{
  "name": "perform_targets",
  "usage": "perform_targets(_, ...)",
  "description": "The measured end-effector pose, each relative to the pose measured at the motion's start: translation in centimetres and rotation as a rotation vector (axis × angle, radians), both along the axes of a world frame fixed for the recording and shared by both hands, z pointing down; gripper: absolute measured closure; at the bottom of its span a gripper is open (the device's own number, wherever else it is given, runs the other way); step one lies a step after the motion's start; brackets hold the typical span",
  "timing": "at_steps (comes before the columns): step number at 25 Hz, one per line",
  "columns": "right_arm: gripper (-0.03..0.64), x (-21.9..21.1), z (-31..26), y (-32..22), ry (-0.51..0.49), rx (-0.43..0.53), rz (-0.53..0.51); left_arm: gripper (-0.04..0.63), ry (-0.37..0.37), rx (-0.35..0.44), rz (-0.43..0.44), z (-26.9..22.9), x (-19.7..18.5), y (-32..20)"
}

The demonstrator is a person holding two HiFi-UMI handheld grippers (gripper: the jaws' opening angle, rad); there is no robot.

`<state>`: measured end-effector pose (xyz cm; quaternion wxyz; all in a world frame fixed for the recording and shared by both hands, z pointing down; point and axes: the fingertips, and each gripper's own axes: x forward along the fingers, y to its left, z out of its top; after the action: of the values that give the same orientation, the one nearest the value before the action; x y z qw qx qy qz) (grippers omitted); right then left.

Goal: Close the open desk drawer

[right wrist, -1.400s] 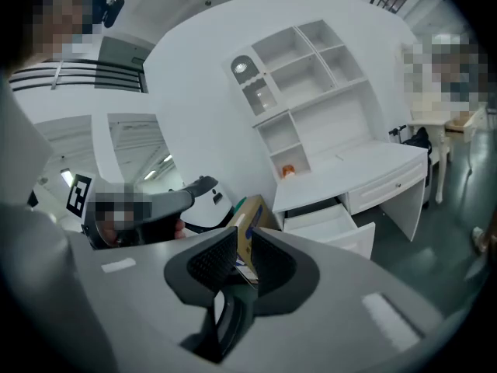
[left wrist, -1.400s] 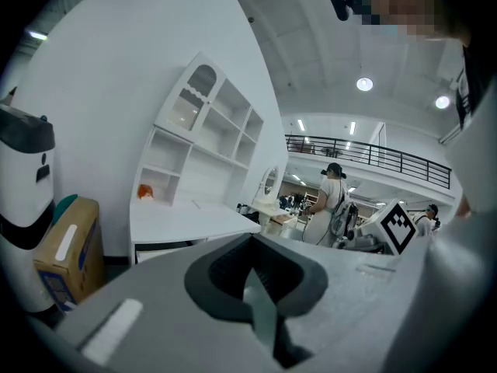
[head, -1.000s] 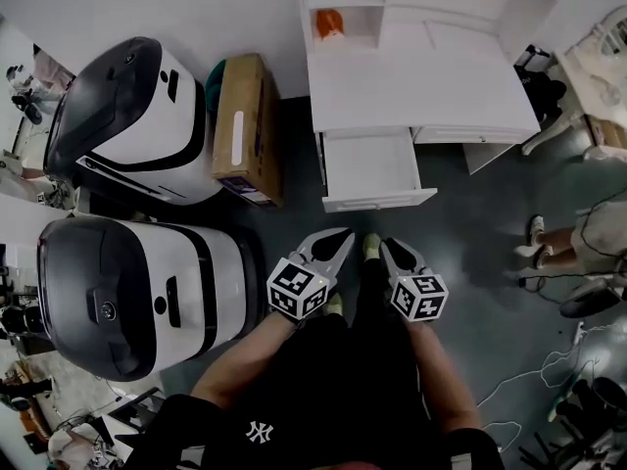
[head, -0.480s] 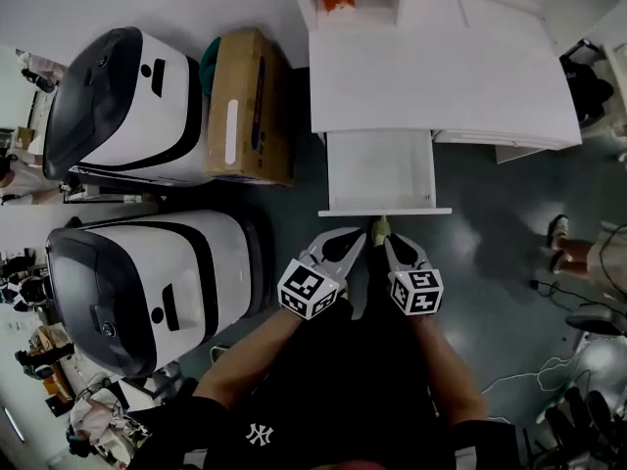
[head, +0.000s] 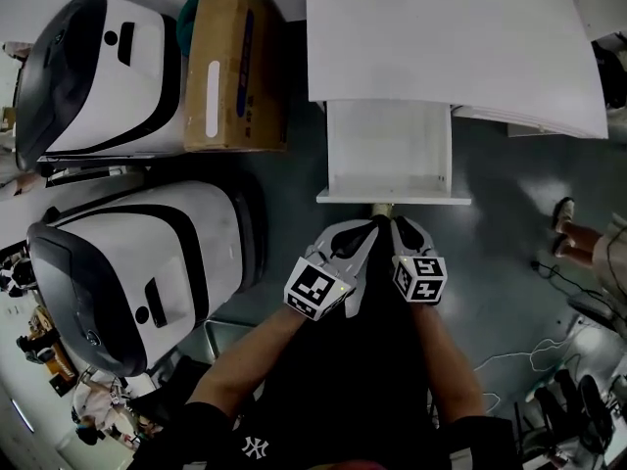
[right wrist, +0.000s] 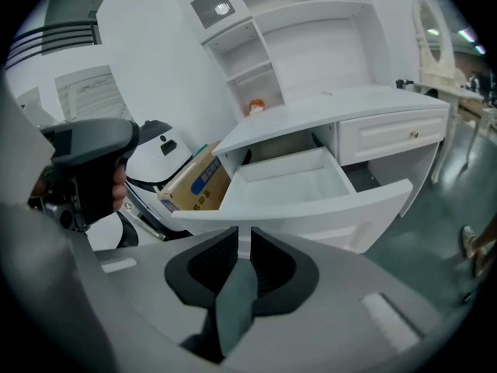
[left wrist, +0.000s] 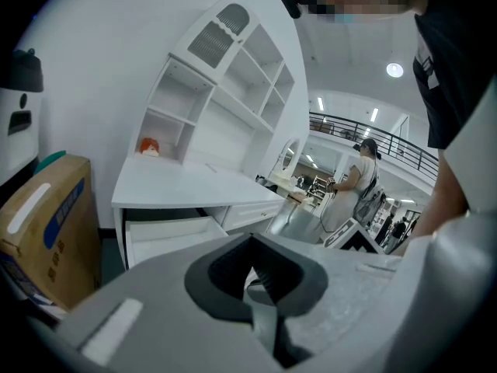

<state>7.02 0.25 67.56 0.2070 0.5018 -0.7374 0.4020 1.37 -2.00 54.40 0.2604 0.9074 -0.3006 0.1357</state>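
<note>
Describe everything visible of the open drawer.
The drawer is white, seemingly painted wood: a shallow rectangular tray with a wider front panel overhanging both sides. It is pulled well out of the desk, under the top's left end in the head view, beside a shut drawer. Its inside looks empty.

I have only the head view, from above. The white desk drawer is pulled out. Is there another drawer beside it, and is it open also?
Observer: Yes, there is one. In the right gripper view a second white drawer with a small knob sits to the right of the open white drawer, and it is shut.
Operator: Does something stand above the desk top?
Observer: White open shelves rise from the back of the white desk. A small orange object lies in the lowest left compartment.
</note>
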Motion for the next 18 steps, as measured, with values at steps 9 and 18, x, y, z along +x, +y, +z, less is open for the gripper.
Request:
perform_targets(9, 0.529, 0.3, 5.7, -0.1, 0.031, -0.024, 0.044, 0.594, -0.030, -0.015, 0.036, 5.3, 0.8, 0.8)
perform_targets(18, 0.502, 0.3, 10.9, -0.6, 0.063, -0.051, 0.039, 0.594, -0.064, -0.113, -0.010, 10.9, 1.1, 0.9)
